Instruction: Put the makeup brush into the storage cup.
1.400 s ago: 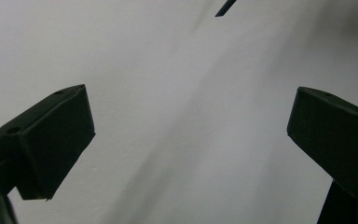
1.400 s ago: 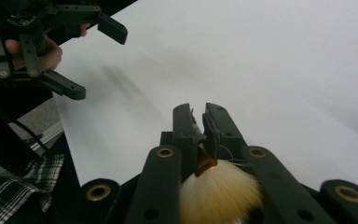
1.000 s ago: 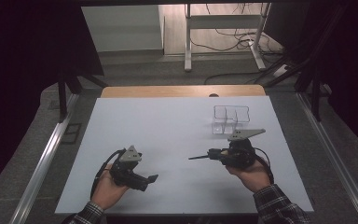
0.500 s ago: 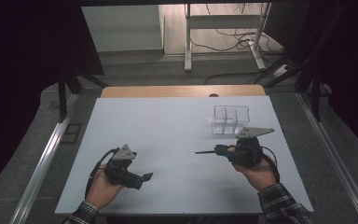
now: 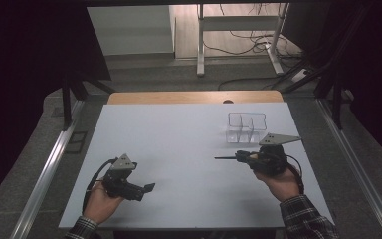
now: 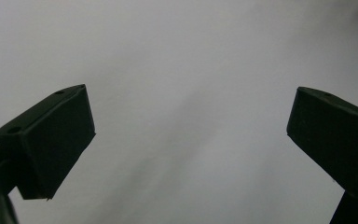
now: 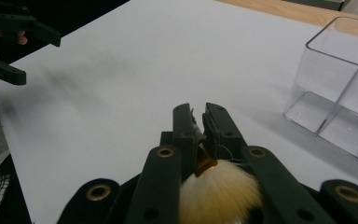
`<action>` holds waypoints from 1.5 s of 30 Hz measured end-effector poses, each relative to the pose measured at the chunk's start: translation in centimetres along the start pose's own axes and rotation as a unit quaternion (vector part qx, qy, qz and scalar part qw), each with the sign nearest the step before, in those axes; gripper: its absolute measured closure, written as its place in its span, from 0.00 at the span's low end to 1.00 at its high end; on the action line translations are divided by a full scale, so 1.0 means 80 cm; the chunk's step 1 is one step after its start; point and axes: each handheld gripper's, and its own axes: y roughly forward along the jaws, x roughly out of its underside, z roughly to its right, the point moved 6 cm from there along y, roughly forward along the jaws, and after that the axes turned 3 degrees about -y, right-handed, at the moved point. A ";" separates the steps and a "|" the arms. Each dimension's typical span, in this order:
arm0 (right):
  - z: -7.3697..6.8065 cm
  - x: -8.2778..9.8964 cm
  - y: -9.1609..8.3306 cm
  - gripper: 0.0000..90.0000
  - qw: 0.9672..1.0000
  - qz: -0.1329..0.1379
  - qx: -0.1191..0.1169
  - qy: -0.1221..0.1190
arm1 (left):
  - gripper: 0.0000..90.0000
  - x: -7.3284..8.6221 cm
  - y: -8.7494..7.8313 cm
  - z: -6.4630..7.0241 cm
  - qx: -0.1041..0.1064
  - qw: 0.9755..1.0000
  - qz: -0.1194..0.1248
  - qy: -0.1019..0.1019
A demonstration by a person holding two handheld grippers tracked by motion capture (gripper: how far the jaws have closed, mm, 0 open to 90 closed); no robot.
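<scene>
Right gripper (image 5: 238, 158): jaws are closing tight on a brush (image 7: 216, 189); the right hand (image 5: 278, 180) is holding it low over the table (image 5: 179, 129), jaws pointing toward the table's left.
Brush: its copper ferrule is sitting pinched between the jaws; the pale bristle tuft is bulging toward the gripper body, and the thin dark handle (image 5: 224, 159) is sticking out past the jaw tips.
Left gripper (image 5: 149, 187): jaws are standing wide apart with nothing between them; in the left gripper view, bare table is showing in the gap.
Left hand (image 5: 99, 204): it is gripping the tool near the table's front left corner, well apart from the right gripper.
Box (image 5: 246, 127): a clear divided box is standing upright on the table, just beyond the right gripper and apart from it.
</scene>
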 end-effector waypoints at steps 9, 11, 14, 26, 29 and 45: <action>0.009 0.000 -0.006 0.92 1.000 0.006 0.014 0.006 | 0.02 0.012 -0.018 -0.010 -0.007 1.000 0.013 -0.005; 0.011 0.000 -0.008 0.92 1.000 0.007 0.017 0.007 | 0.02 0.015 -0.020 -0.012 -0.008 1.000 0.012 -0.010; 0.013 0.000 -0.010 0.92 1.000 0.011 0.022 0.006 | 0.01 0.018 -0.023 -0.015 -0.007 1.000 0.012 -0.019; 0.027 0.000 -0.021 0.92 0.999 0.018 0.040 0.014 | 0.01 0.028 -0.035 -0.024 -0.011 0.998 0.021 -0.051; 0.030 0.000 -0.024 0.92 0.999 0.019 0.043 0.016 | 0.01 0.031 -0.036 -0.026 -0.015 0.998 0.018 -0.056; 0.052 0.001 -0.040 0.92 0.997 0.033 0.072 0.025 | 0.01 0.042 -0.045 -0.032 -0.029 0.997 0.015 -0.065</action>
